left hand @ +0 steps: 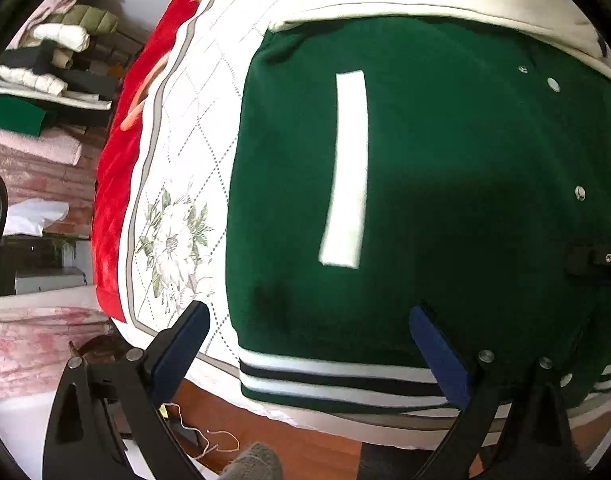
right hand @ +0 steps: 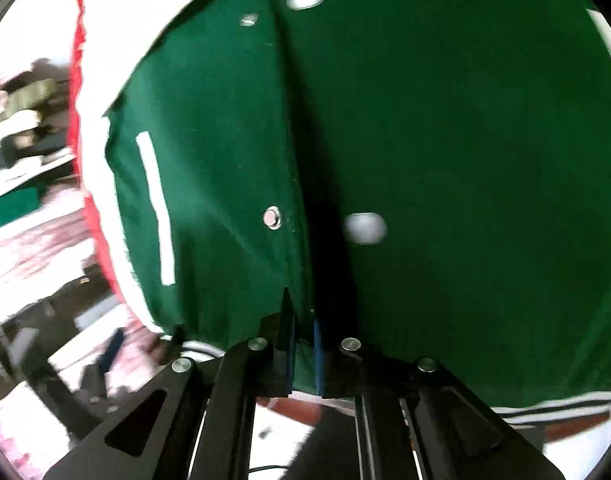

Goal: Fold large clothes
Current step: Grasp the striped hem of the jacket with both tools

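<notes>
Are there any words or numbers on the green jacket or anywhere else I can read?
None: no words or numbers can be read in either view.
The white bar on the green jacket looks like a "1", but it may be only a pocket stripe.
The snaps are too blurred to show any writing.

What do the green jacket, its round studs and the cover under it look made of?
Green jacket: matte, soft knit or fleece-like cloth, ribbed striped hem. Studs: shiny silver, probably metal snaps. Quilted cover: stitched diamond pattern with printed flowers, likely cotton-like fabric.
</notes>
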